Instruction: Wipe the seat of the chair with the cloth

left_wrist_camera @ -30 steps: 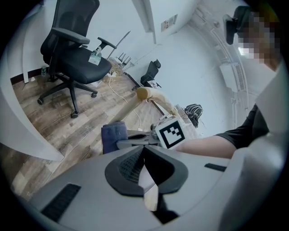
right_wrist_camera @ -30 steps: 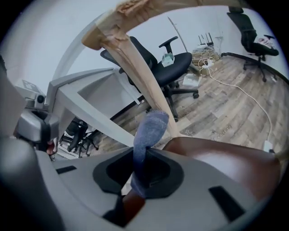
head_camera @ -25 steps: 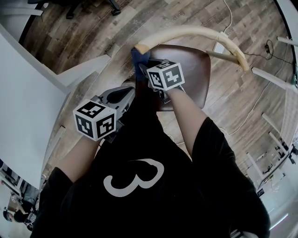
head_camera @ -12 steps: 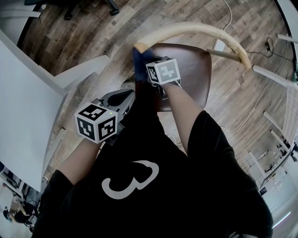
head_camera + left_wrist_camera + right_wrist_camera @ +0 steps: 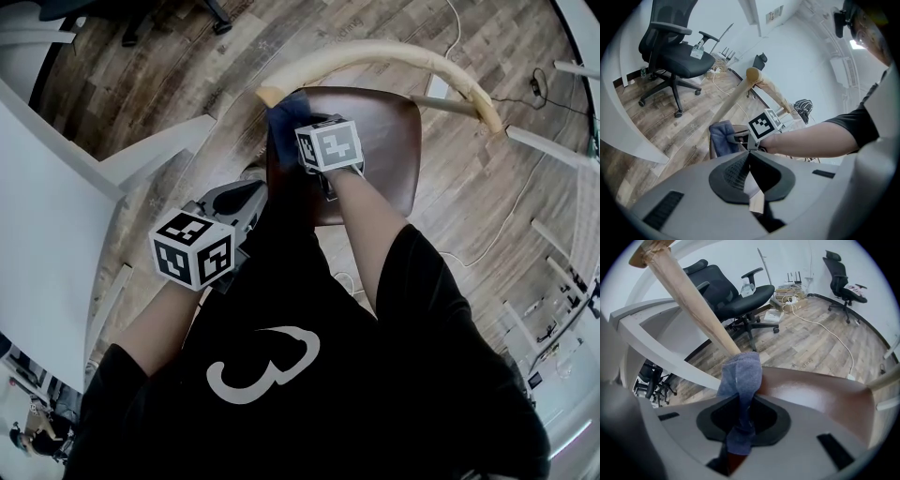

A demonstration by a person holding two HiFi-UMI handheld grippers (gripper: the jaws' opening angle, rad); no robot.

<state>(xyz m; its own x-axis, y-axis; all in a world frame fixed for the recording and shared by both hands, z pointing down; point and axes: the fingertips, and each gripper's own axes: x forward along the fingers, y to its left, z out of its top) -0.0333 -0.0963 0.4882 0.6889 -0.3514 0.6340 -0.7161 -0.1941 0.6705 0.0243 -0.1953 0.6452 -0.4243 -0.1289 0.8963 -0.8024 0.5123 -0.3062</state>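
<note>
A chair with a dark brown seat (image 5: 386, 141) and a curved pale wooden back rail (image 5: 394, 54) stands in front of me. My right gripper (image 5: 296, 133) is shut on a blue cloth (image 5: 282, 116), which rests against the seat's far left corner, below the rail's end. In the right gripper view the cloth (image 5: 740, 376) hangs bunched between the jaws, over the glossy seat (image 5: 815, 390). My left gripper (image 5: 234, 195) hangs off the seat's left side, shut on nothing. Its own view shows the shut left gripper (image 5: 749, 164) facing the cloth (image 5: 721, 137).
A white table (image 5: 47, 216) with slanted legs stands to the left of the chair. A black office chair (image 5: 675, 51) sits further off on the wood floor. Another office chair (image 5: 841, 275) and a white cable (image 5: 825, 333) lie beyond the seat.
My right gripper has slid the cloth a little further into the seat's far left corner. The left gripper has hardly moved.
</note>
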